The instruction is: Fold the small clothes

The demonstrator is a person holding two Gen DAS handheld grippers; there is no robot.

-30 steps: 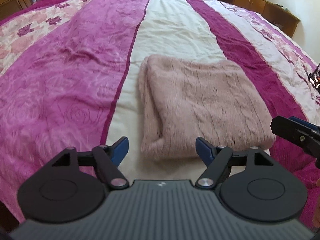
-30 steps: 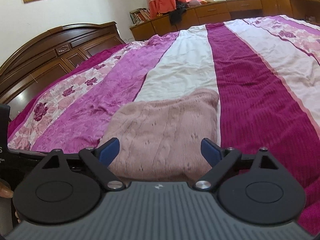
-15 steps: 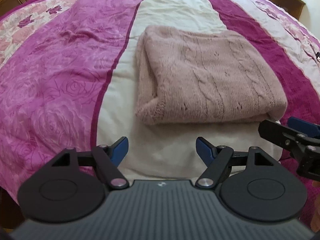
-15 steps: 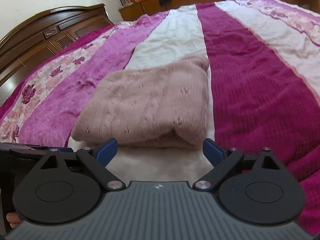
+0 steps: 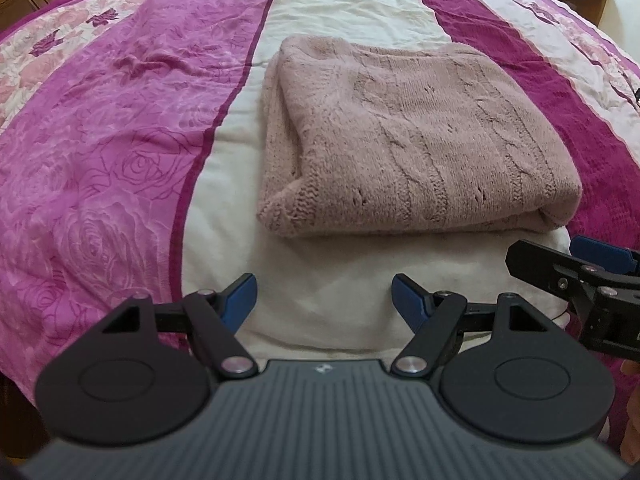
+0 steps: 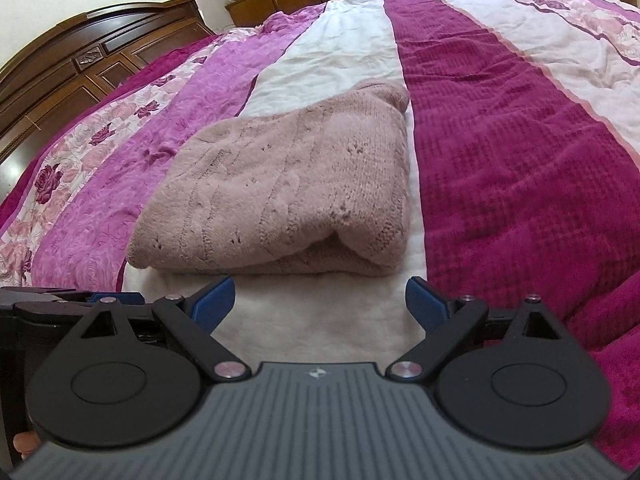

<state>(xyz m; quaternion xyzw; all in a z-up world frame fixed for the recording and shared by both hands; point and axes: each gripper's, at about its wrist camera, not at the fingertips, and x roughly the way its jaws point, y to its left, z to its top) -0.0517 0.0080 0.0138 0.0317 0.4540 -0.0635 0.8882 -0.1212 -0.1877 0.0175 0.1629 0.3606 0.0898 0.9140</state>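
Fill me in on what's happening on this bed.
A person holds a two-finger gripper in each hand over a striped bedspread. A pink knitted sweater lies folded into a neat rectangle on the cream stripe. The left gripper and right gripper are both open and empty, just short of the sweater's near edge, touching nothing.

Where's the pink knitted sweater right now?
The pink sweater lies folded on the bedspread's white stripe, just ahead of both open grippers, touching neither.

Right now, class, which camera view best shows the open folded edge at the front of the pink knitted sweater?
The right wrist view: it looks low at the pink knitted sweater, showing the layers gaping at its front corner. The left wrist view looks down on the sweater, showing mostly its cable-knit top.
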